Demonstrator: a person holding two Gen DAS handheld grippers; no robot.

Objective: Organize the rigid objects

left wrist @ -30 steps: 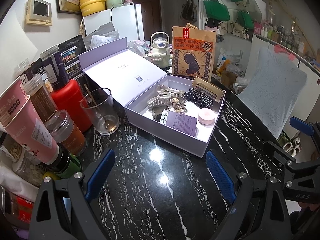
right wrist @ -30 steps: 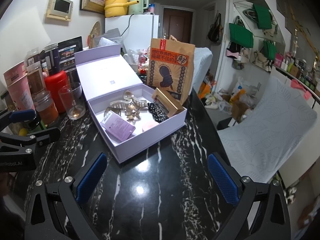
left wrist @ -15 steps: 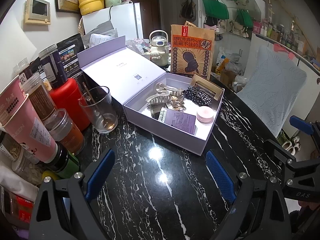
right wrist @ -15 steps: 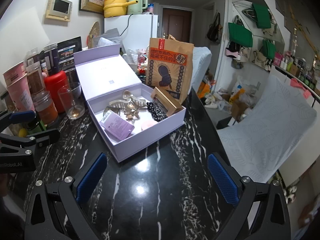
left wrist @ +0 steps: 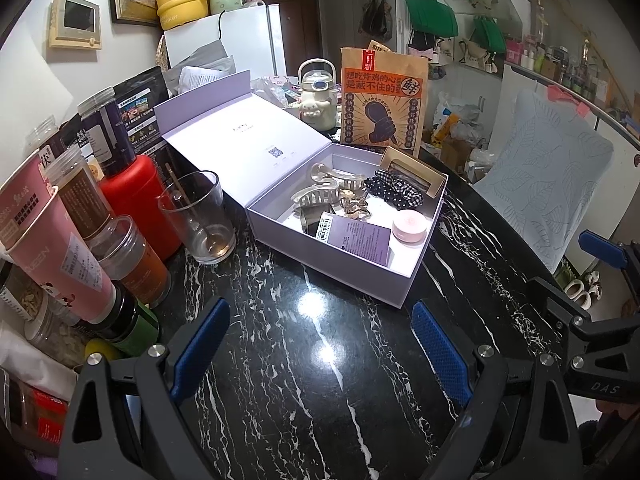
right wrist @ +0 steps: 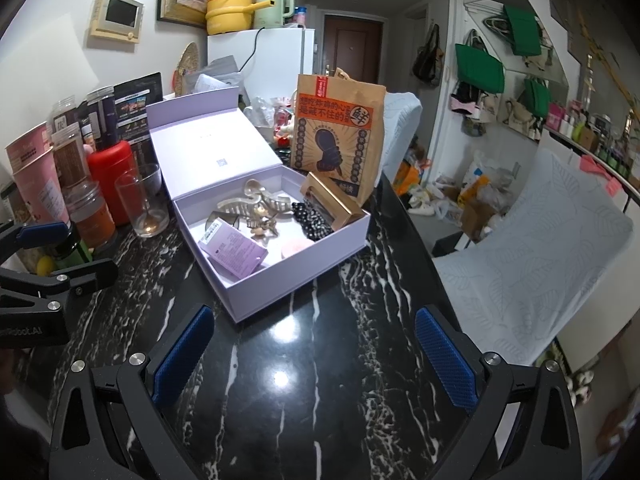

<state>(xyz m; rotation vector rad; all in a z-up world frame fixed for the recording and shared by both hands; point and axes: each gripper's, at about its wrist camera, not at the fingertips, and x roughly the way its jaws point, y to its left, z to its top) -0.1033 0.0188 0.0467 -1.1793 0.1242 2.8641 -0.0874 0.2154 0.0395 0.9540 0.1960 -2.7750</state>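
Black marbled bench [left wrist: 320,380], crowded along its left edge; bare stretch in front of both tools.

Lilac box [left wrist: 360,276] stands mid-bench, lid [left wrist: 244,136] hinged back and resting open toward the jars. Paper bag [left wrist: 382,104] upright just behind it.

Left tongs [left wrist: 320,344]: spread wide, nothing between the pads, hovering over bare bench short of the box's near wall. Right tongs [right wrist: 312,348]: likewise spread and holding nothing, also short of the box.

Red flask [left wrist: 136,200], drinking glass [left wrist: 200,216] with a spoon in it, and jars stand close to the box's left side.

Inside the box, the task's things: purple card box [left wrist: 360,238] at the near wall, gold-framed case [left wrist: 416,170] leaning on the far corner, hair claws [left wrist: 332,192] piled mid-box, black-and-white scrunchie [left wrist: 394,190] beside them, pink round tin [left wrist: 409,226] at the right wall.

Judgement: contents look packed; closing the lid seems the likely remaining step.

Risks:
- Lid swing: a tong reaching round the lid's left edge could clip the glass and tip it.
- The leaning case stands proud of the rim; the lid may not seat.
- One-sided push could slide the light box on polished stone.
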